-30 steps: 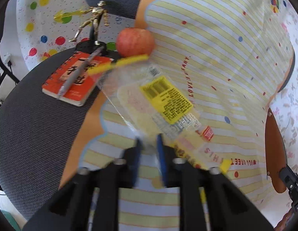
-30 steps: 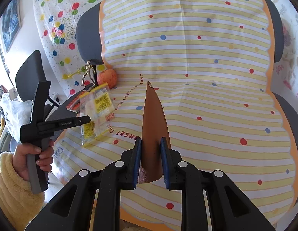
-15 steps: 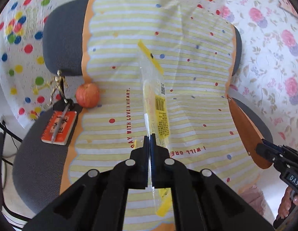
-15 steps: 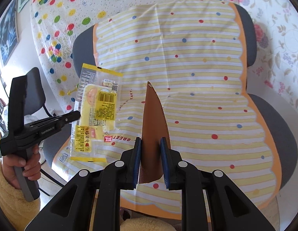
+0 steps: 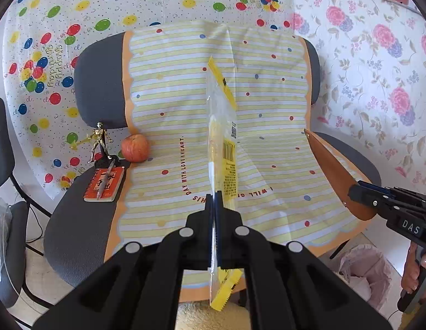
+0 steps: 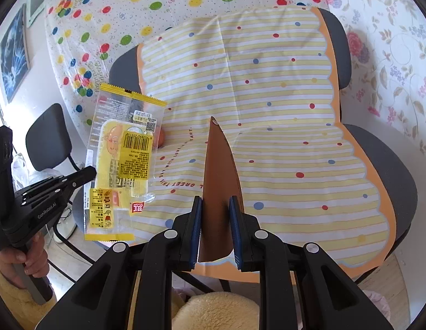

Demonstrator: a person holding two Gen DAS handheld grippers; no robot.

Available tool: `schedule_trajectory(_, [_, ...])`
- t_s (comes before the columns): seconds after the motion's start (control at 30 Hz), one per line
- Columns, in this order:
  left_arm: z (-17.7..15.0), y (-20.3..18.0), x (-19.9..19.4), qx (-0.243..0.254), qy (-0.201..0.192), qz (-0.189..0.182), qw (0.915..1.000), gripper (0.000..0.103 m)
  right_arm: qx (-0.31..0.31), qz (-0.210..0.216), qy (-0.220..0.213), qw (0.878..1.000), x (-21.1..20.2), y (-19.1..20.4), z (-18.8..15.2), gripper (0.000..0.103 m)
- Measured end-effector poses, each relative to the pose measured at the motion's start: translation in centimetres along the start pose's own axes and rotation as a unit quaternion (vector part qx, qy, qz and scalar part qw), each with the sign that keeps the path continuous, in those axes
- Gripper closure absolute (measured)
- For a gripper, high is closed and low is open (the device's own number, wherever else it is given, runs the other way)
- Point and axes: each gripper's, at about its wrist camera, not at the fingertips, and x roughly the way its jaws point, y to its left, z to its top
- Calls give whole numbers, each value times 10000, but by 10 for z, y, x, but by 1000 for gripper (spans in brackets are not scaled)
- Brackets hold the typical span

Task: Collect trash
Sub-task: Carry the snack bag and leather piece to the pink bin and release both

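My left gripper (image 5: 214,196) is shut on a clear and yellow plastic wrapper (image 5: 222,148), held edge-on and upright above the striped cloth (image 5: 268,126). The right wrist view shows that same wrapper (image 6: 122,162) flat-on, pinched at its left edge by the left gripper (image 6: 90,172). My right gripper (image 6: 215,206) is shut on a brown pointed leather sheath (image 6: 218,170), which stands up between the blue pads. In the left wrist view the sheath (image 5: 334,176) and right gripper (image 5: 353,192) are at the right.
A grey chair (image 5: 75,220) under the cloth carries an apple (image 5: 135,148), a gold figurine (image 5: 98,141) and an orange notebook (image 5: 104,184) with a pen. A pink-lined bin (image 5: 364,272) stands on the floor at lower right. Another chair (image 6: 49,137) is at the left.
The left gripper closed on the wrapper and lifted it off the cloth, pulling back and rolling so the wrapper now stands edge-on. The right gripper drew back with the sheath still held.
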Motion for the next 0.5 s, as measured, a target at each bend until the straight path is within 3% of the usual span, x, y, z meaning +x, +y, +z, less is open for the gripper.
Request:
schedule_trajectory(0.27, [-16,-11,-19,-29,-19,-472,9989,103,311,20,30,9995,-30,-8,-28,82])
schedule_trajectory(0.5, [-11,-59,-23,321,19,-1508,9880,103,791,-423,-176,9958,-87,-39,-57,82])
